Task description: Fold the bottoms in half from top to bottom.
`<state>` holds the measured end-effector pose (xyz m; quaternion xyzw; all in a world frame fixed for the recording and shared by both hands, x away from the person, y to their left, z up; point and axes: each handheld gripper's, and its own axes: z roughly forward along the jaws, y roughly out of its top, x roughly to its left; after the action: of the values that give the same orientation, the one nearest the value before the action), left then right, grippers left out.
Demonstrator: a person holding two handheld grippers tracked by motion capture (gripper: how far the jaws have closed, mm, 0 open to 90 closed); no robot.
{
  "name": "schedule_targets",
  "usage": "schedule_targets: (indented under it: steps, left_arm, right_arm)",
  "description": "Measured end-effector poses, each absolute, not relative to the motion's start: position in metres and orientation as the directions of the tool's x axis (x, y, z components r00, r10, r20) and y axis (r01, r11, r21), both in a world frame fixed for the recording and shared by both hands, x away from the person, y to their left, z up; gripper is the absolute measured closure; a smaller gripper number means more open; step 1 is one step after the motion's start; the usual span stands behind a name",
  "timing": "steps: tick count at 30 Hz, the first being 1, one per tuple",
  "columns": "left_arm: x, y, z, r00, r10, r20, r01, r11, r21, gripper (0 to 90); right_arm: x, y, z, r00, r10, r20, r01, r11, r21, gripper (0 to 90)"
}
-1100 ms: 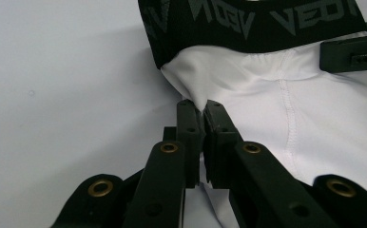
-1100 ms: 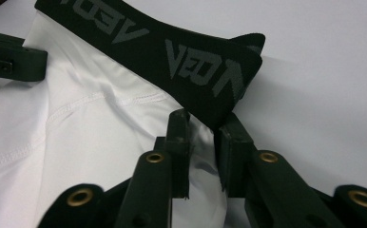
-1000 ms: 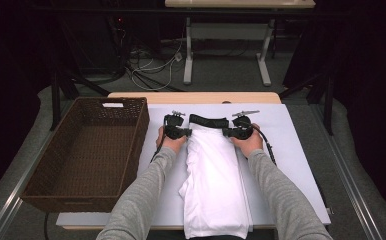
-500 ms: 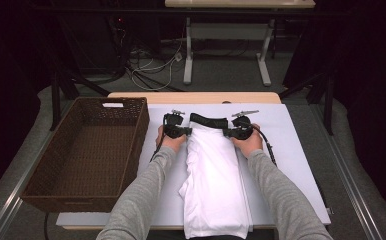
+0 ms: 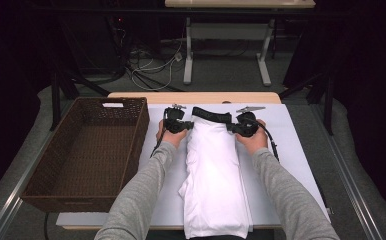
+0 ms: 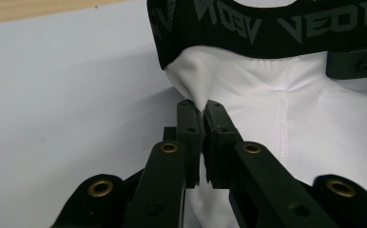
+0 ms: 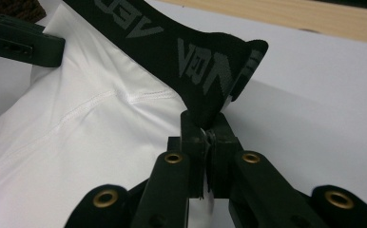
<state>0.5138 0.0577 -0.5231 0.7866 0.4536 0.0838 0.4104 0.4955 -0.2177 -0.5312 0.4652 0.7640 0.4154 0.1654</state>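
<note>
A white garment (image 5: 216,175) with a black lettered waistband (image 5: 211,115) lies folded lengthwise on the white table mat (image 5: 291,140), waistband at the far end. My left gripper (image 5: 183,125) is shut on the white fabric at the garment's left top corner, just under the waistband (image 6: 267,28); in the left gripper view the cloth is pinched between the tips (image 6: 201,107). My right gripper (image 5: 234,128) is shut on the right end of the waistband (image 7: 205,61), which stands up in a fold above the tips (image 7: 205,124).
A dark woven basket (image 5: 142,131) stands on the left, touching the mat's edge. The table's wooden far edge (image 5: 196,96) lies just beyond the waistband. Behind it are table legs and cables on the floor. A person's grey sleeves (image 5: 141,195) come in from the bottom.
The right gripper has risen a little, lifting the waistband's right end with it. The left gripper has stayed where it was.
</note>
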Motion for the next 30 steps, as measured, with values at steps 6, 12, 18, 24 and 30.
schedule_targets:
  steps: [6,12,18,24,30]
  left_arm:
    - [0.517,0.054,-0.508,0.589,0.775,-0.231,0.620,-0.250,0.743,86.7]
    - [0.523,0.053,-0.492,0.600,0.772,-0.209,0.596,-0.258,0.760,86.7]
    - [0.527,0.052,-0.478,0.599,0.776,-0.198,0.578,-0.247,0.778,86.7]
    - [0.532,0.052,-0.466,0.604,0.776,-0.183,0.559,-0.248,0.791,86.7]
    - [0.535,0.051,-0.458,0.607,0.776,-0.170,0.545,-0.250,0.800,86.6]
  right_arm:
    - [0.496,-0.222,-0.518,-0.510,0.852,0.120,0.549,0.215,0.808,87.8]
    - [0.499,-0.223,-0.503,-0.511,0.855,0.089,0.522,0.226,0.823,87.8]
    - [0.503,-0.222,-0.489,-0.501,0.862,0.077,0.498,0.215,0.840,87.7]
    - [0.507,-0.220,-0.477,-0.492,0.868,0.061,0.477,0.211,0.853,87.7]
    - [0.510,-0.219,-0.469,-0.483,0.874,0.052,0.461,0.204,0.864,87.7]
